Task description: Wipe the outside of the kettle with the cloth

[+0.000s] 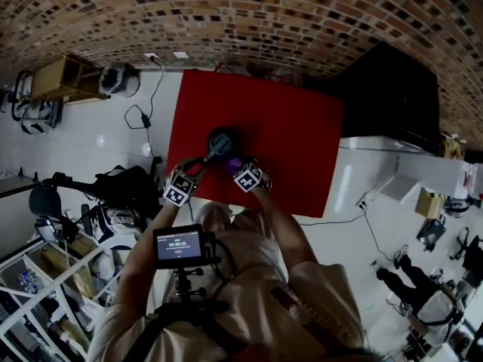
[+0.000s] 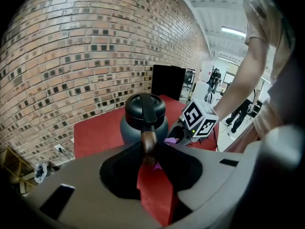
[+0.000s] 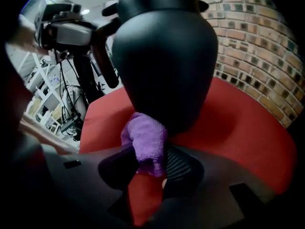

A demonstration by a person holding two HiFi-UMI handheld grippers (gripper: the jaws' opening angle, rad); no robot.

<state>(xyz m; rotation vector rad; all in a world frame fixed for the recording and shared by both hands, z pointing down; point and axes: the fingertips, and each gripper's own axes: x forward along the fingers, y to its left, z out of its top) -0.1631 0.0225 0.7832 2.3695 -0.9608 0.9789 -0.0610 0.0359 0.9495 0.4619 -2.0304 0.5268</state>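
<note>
Brick wall spans 12 o'clock in the head view. Below it we have the red tabletop on a pale floor.

The kettle stands upright on the red top, toward 9 o'clock of its centre. It's a dark, round body with the lid on.

The left gripper comes in from 7 o'clock of the kettle in the head view. In its own view we see the jaws clamped on the brown tip of the handle. That handle is a black arch running over the lid and back toward the camera.

The right gripper comes in from 5 o'clock of the kettle. Its jaws are closed on a bunched purple cloth, with the wad sticking out past the fingertips. In the right gripper view we see the cloth's front touching the lower side of the kettle body, just above the red top. In the left gripper view the right gripper's marker cube sits at 3 o'clock of the kettle, with a bit of purple showing under it.
</note>
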